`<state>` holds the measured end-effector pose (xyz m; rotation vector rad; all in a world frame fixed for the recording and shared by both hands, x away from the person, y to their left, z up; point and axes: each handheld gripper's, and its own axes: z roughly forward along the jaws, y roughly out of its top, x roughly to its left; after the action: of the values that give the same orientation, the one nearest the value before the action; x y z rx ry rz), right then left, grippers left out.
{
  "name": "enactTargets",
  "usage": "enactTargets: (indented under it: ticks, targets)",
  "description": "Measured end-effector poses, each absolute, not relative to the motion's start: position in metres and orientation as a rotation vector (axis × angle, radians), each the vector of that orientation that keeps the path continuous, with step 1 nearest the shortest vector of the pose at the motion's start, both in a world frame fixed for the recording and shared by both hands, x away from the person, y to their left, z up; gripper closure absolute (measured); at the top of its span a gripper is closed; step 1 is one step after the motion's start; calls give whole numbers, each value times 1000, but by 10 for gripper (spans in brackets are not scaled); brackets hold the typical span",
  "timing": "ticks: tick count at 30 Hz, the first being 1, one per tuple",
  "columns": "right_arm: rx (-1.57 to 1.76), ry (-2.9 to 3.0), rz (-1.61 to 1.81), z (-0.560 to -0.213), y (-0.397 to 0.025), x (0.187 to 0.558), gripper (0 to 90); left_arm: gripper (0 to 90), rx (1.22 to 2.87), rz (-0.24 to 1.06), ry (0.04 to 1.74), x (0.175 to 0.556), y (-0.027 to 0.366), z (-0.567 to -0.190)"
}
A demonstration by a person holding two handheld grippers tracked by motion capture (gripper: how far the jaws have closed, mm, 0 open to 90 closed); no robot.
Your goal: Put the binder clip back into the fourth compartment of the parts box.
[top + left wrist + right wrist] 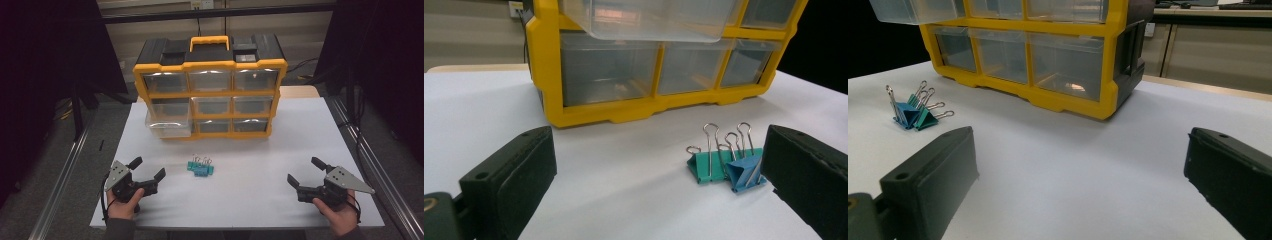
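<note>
- The left gripper (pixel 148 169) sits at the lower left of the high view, held in a hand (pixel 121 204) at the near table edge; its jaws stand wide apart and hold nothing.
- The right gripper (pixel 303 171) sits at the lower right of the high view, held in the other hand (pixel 340 216); its jaws are likewise spread wide and empty.
- In the left gripper view the two black jaws rise from the lower corners, and the binder clips (pixel 724 161) lie on the table right of centre, just beside the right-hand jaw but apart from it.
- The binder clips (pixel 200 167) show in the high view a little left of centre, between the two grippers and nearer the left one, a small teal and blue cluster with wire handles up.
- In the right gripper view the binder clips (pixel 915 111) lie at the left edge of the frame, well apart from both jaws.
- The white table (pixel 260 150) carries a yellow and black drawer organiser (pixel 210 90) in the upper centre of the high view, with a handle on top.
- One clear drawer (pixel 169 122) at the organiser's left column is pulled out toward the camera; I cannot tell whether it holds anything.
</note>
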<state>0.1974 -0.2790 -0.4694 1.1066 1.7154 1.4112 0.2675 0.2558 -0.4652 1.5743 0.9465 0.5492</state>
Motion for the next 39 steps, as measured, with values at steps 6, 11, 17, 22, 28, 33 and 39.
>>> enactTargets:
  ticks: [6,11,17,22,28,33,39]
  targets:
    - [1106,1710,1417,-468,-278,198,4,17,1581,541,953,267,249,-465]
    - [1097,1727,1423,-468,-277,199,4,16,1591,542,960,266,242,-463]
    - [1094,1728,1422,-469,-276,201,5,17,1622,535,959,268,226,-461]
    - [1108,1719,1425,-469,-276,201,8,18,1655,523,969,271,207,-459]
    - [1096,1724,1426,-469,-276,201,8,21,1706,504,974,272,187,-460]
    - [1096,1721,1429,-468,-276,201,8,38,1771,484,970,273,174,-463]
    - [1096,1727,1430,-468,-276,201,10,55,1833,459,957,275,160,-468]
